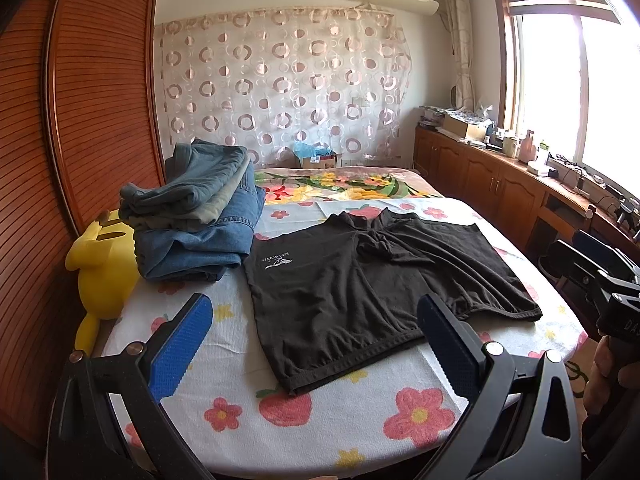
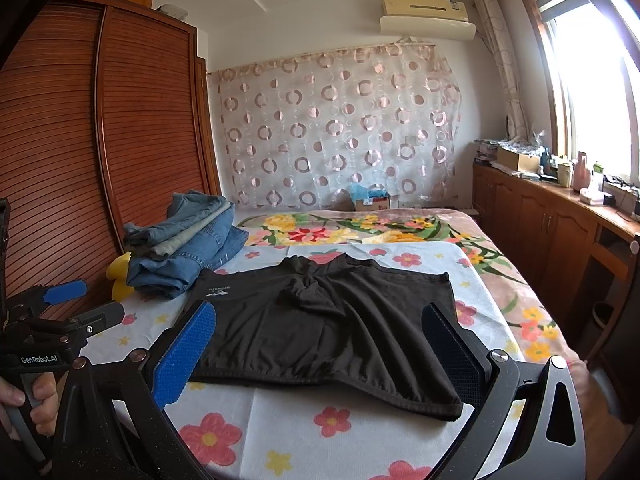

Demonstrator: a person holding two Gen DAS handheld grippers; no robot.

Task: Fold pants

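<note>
Both my tools gape empty short of the bed's near edge, left tool (image 1: 314, 354) facing the waistband's left end, right tool (image 2: 320, 354) its right end, so the black pants (image 1: 372, 284) lie flat just ahead on the flowered sheet (image 1: 360, 420), waistband crosswise, roughly equal reach I judge.

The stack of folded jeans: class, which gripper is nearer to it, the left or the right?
Left. The left gripper hangs open just in front of the stack of folded jeans, toward the shorts' logo side. The right gripper hangs open farther right, over the shorts' other half.
</note>
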